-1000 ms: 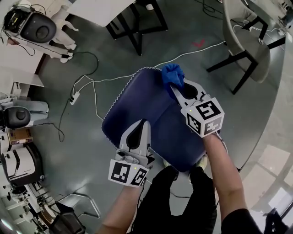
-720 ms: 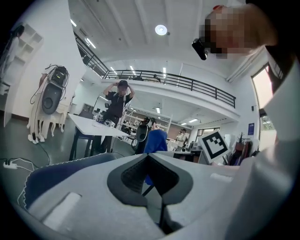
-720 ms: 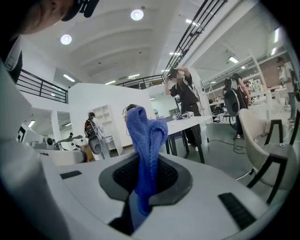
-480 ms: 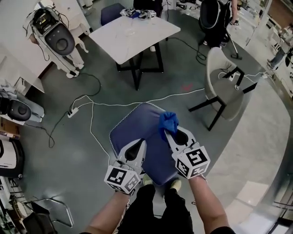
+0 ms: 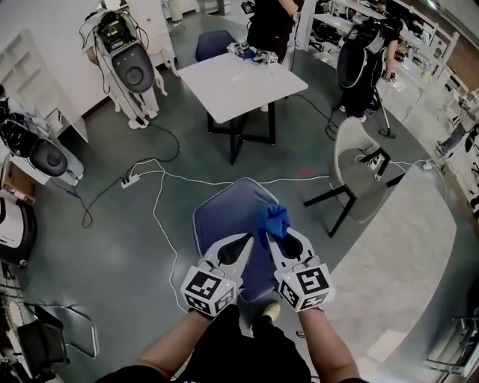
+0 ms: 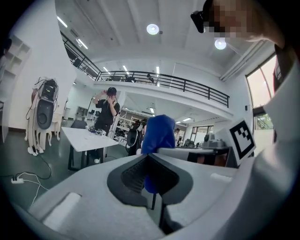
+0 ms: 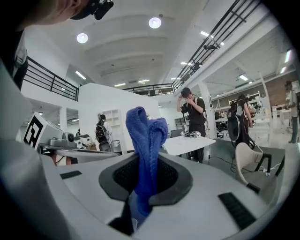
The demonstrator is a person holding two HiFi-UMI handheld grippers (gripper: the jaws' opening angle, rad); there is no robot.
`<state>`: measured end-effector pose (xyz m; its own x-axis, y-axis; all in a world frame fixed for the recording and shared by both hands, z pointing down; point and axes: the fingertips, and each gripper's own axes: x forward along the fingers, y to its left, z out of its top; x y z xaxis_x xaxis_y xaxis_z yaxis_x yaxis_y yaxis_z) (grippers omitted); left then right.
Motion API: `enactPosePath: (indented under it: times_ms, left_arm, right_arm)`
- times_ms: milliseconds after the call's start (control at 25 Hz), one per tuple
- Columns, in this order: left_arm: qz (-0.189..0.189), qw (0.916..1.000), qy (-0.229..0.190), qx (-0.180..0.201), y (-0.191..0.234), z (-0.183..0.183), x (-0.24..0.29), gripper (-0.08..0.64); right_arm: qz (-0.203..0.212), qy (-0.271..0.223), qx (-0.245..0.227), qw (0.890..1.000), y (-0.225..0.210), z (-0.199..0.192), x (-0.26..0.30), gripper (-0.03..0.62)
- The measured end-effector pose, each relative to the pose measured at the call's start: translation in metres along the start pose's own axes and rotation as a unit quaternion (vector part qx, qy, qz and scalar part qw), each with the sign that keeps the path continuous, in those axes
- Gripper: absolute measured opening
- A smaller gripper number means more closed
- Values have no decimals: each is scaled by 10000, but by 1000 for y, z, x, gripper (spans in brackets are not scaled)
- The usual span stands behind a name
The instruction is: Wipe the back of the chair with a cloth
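Right gripper (image 5: 274, 238) has its jaws clamped on the blue cloth (image 5: 272, 220). The cloth's bunched end sticks out past the tips, over the right edge of the blue chair (image 5: 223, 218) as the head view shows it. Can't tell there whether the cloth touches the chair. In the right gripper view the cloth (image 7: 146, 136) runs down between the jaws of the right gripper (image 7: 144, 164) and stands free above them, with no chair in that view.

Left gripper (image 5: 241, 244) sits just left of the right one, also over the chair, near its front. Its jaws are together with nothing between them. In the left gripper view the left gripper (image 6: 149, 157) is closed to a point, and the cloth (image 6: 157, 134) shows just beyond its tip, not gripped by it.

Beyond the chair stands a white table (image 5: 243, 81) with a person (image 5: 273, 21) in black at its far side. A beige chair (image 5: 358, 183) is to the blue chair's right. White cables (image 5: 159, 182) run on the floor on its left and far sides.
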<state>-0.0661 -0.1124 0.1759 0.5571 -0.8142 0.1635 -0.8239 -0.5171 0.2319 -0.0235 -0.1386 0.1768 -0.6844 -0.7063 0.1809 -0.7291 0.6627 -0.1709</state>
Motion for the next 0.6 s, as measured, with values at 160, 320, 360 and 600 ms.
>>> enactPosePath:
  times_ms: [160, 320, 360, 600]
  left_arm:
    - [195, 9994, -213, 165, -2, 35, -19, 8]
    - [234, 9990, -374, 105, -15, 50, -26, 8]
    - [216, 9989, -396, 143, -19, 53, -26, 8]
    - [190, 9984, -481, 244, -42, 60, -21, 8]
  right_arm:
    - [108, -150, -138, 9997, 18, 29, -16, 63]
    - [181, -204, -114, 9996, 25, 46, -32, 63]
    - [217, -208, -130, 9995, 26, 48, -34, 63]
    - [251, -253, -220, 9991, 22, 55, -45, 60]
